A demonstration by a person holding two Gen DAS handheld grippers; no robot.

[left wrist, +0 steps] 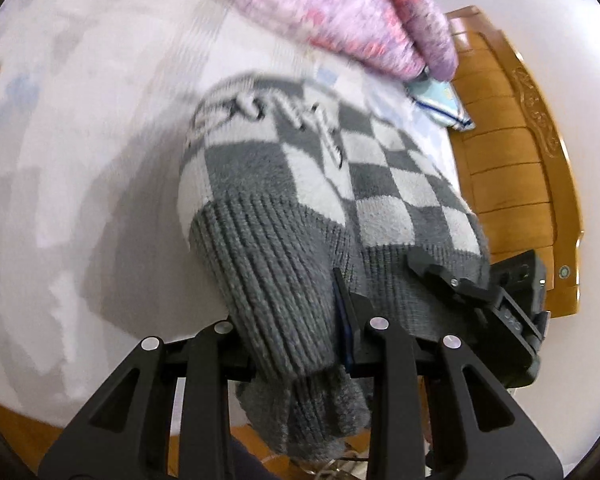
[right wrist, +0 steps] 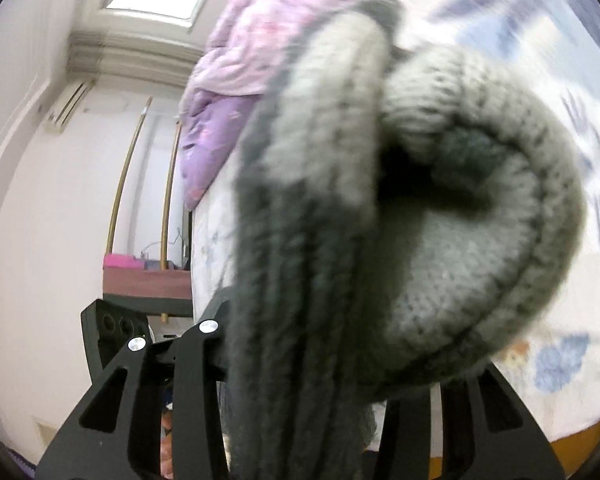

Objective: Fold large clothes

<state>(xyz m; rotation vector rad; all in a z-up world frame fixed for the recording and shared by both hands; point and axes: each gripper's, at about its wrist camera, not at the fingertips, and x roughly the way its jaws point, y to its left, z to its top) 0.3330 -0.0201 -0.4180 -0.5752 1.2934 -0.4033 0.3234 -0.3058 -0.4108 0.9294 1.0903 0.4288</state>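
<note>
A grey and white checkered knit sweater [left wrist: 300, 168] with a dark grey ribbed hem hangs over the pale bed sheet [left wrist: 80, 128]. My left gripper [left wrist: 300, 344] is shut on the ribbed hem [left wrist: 276, 280], which drapes over its fingers. My right gripper [left wrist: 480, 292] shows at the sweater's right hem edge in the left wrist view. In the right wrist view my right gripper [right wrist: 312, 360] is shut on bunched grey knit fabric [right wrist: 380, 220] that fills the frame and hides its fingertips.
A pink and purple quilt [left wrist: 340, 12] lies at the head of the bed and also shows in the right wrist view [right wrist: 236, 64]. A wooden headboard [left wrist: 512, 176] stands at the right. A small blue pillow [left wrist: 440, 104] lies beside it. A desk [right wrist: 148, 284] stands by the white wall.
</note>
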